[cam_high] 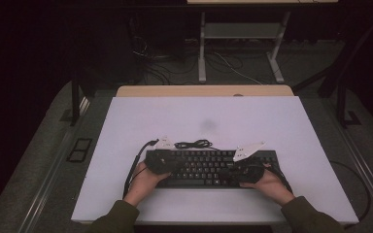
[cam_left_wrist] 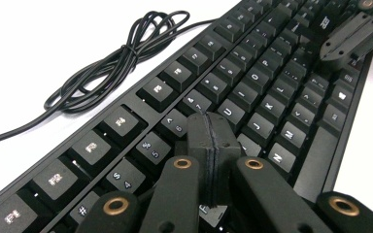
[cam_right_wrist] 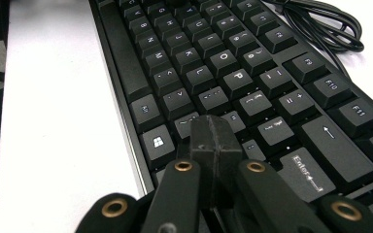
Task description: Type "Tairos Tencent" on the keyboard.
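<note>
A black keyboard (cam_high: 209,166) lies across the near middle of a white table top (cam_high: 204,121). My left gripper (cam_high: 161,162) hovers over the keyboard's left part, held by the left hand. In the left gripper view its jaws are pressed together, tip (cam_left_wrist: 209,127) just above the keys (cam_left_wrist: 252,97) near the number row. My right gripper (cam_high: 246,167) is over the keyboard's right part. In the right gripper view its jaws are also closed with nothing between them, tip (cam_right_wrist: 212,130) above the keys (cam_right_wrist: 223,73) left of Enter. The right gripper (cam_left_wrist: 352,39) also appears far off in the left gripper view.
The keyboard's black cable (cam_high: 193,144) lies coiled on the table just behind the keyboard, also seen as the cable (cam_left_wrist: 111,63) and the cable (cam_right_wrist: 320,24). A wooden table edge (cam_high: 204,91) runs behind the white top. Desk legs (cam_high: 202,48) and floor cables stand beyond.
</note>
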`<state>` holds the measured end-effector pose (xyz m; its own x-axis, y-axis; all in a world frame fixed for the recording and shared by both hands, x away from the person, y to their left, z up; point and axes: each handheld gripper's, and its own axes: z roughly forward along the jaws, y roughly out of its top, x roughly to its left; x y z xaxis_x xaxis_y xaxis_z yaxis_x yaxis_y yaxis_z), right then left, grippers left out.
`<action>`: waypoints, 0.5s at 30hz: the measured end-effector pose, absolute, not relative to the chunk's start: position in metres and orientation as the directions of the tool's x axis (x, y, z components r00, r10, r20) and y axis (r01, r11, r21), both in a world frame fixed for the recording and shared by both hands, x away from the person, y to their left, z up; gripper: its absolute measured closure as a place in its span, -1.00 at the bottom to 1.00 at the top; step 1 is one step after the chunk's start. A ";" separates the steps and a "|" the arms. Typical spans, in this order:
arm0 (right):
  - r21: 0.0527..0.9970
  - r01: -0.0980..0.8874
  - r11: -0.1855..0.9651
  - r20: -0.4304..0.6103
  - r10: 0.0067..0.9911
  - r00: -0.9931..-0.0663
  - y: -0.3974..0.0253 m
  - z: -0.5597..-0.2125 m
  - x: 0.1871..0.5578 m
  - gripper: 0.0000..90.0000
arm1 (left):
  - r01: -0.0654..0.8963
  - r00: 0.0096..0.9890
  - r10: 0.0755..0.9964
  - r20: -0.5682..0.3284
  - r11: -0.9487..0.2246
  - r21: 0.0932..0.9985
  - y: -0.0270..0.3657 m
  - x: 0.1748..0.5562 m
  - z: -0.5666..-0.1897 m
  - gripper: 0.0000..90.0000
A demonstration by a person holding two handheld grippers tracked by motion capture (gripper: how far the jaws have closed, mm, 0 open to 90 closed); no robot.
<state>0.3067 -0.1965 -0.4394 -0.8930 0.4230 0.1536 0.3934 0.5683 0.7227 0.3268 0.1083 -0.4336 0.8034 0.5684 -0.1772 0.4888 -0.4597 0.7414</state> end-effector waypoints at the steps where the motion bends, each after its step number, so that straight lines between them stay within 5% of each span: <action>1: 0.723 0.393 0.569 0.153 0.423 -0.893 -0.197 -0.439 0.307 0.99 | 0.490 0.803 0.569 -0.178 -0.459 0.742 0.108 0.326 -0.433 0.98; 7: 0.723 0.394 0.568 0.154 0.423 -0.893 -0.197 -0.439 0.307 0.99 | 0.491 0.801 0.570 -0.184 -0.448 0.747 0.109 0.325 -0.432 0.93; 15: 0.723 0.394 0.568 0.154 0.424 -0.893 -0.197 -0.439 0.307 0.99 | 0.469 0.808 0.565 -0.167 -0.446 0.762 0.114 0.321 -0.429 0.57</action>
